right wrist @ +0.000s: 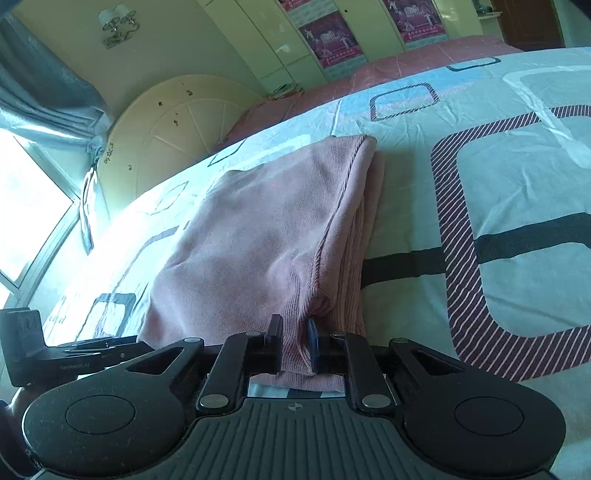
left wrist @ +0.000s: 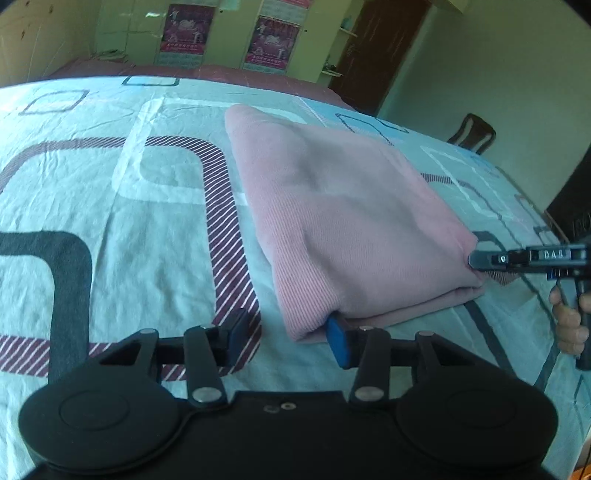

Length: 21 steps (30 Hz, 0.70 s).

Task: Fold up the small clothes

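The pink garment (left wrist: 343, 221) lies folded on the bed sheet (left wrist: 110, 221). My right gripper (right wrist: 295, 341) has its fingers narrow, pinching a fold at the garment's near edge. My left gripper (left wrist: 291, 338) stands at the garment's other near corner, fingers partly apart: the blue pad (left wrist: 338, 341) touches the hem, the other sits beside it on the sheet, gripping nothing.

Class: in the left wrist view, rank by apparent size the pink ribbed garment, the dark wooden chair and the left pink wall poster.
1. Pink ribbed garment, clearly largest.
2. Left pink wall poster and dark wooden chair: both look small and far off, too close to rank.
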{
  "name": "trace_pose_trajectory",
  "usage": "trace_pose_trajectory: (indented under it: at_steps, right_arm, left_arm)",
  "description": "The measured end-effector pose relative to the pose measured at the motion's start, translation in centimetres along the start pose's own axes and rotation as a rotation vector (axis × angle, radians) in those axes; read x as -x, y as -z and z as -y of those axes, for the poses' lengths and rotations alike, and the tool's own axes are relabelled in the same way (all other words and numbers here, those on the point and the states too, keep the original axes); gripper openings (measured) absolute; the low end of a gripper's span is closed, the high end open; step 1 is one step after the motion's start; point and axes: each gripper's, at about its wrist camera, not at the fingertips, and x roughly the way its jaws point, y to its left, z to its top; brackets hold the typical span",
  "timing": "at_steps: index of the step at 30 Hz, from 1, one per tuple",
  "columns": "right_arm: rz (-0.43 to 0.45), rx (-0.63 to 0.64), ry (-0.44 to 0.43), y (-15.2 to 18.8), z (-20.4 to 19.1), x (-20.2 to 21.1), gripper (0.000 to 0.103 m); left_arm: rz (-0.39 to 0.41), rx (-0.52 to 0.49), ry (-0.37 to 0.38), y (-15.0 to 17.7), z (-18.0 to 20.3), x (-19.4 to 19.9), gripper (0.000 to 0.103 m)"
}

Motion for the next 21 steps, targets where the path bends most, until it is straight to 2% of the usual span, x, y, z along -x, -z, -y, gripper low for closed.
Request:
trace_pose_trajectory:
  at_steps: [3, 5, 6, 7, 8, 10, 13, 14, 15, 16, 19, 21]
  right_arm:
    - [-0.007, 0.011, -0.011, 0.3, 0.1, 0.3, 0.014]
    - [-0.009, 0.013, -0.013, 0.5, 0.3, 0.5, 0.016]
    - [-0.010, 0.013, -0.013, 0.6, 0.4, 0.5, 0.020]
    - [-0.005, 0.014, -0.017, 0.7, 0.5, 0.6, 0.036]
    - [0.004, 0.014, -0.033, 0.8, 0.4, 0.6, 0.041]
    - [0.006, 0.029, -0.040, 0.7, 0.0, 0.4, 0.041]
    - [-0.003, 0.055, -0.052, 0.6, -0.3, -0.3, 0.041]
    - [-0.012, 0.059, -0.045, 0.6, -0.2, -0.6, 0.040]
    - [-0.024, 0.065, -0.027, 0.6, -0.2, -0.9, 0.035]
    - [-0.045, 0.078, -0.003, 0.5, -0.2, -1.2, 0.003]
    - [-0.026, 0.083, -0.054, 0.1, -0.5, 0.6, 0.002]
    - [-0.037, 0.125, -0.026, 0.1, -0.7, 1.4, 0.002]
  left_arm:
    - [0.000, -0.085, -0.015, 0.8, 1.1, 0.3, 0.043]
    - [0.015, -0.092, -0.049, 1.2, 1.2, 0.5, 0.043]
    - [0.032, -0.090, -0.061, 1.3, 1.2, 0.6, 0.043]
    - [0.058, -0.079, -0.072, 1.4, 1.2, 0.8, 0.043]
    - [0.077, -0.057, -0.068, 1.3, 1.0, 0.9, 0.040]
    - [0.096, -0.008, -0.057, 1.2, 0.8, 0.7, 0.035]
    - [0.125, -0.018, -0.066, 1.2, 1.5, 0.6, 0.024]
    - [0.110, -0.029, -0.076, 1.1, 1.8, 0.3, 0.016]
    - [0.098, -0.036, -0.088, 1.2, 2.1, 0.0, 0.008]
    - [0.109, -0.033, -0.084, 1.2, 2.1, 0.2, 0.007]
    - [0.235, -0.030, -0.015, 1.3, 2.2, 3.0, 0.005]
    - [0.193, -0.052, -0.042, 1.6, 1.9, 2.9, 0.005]
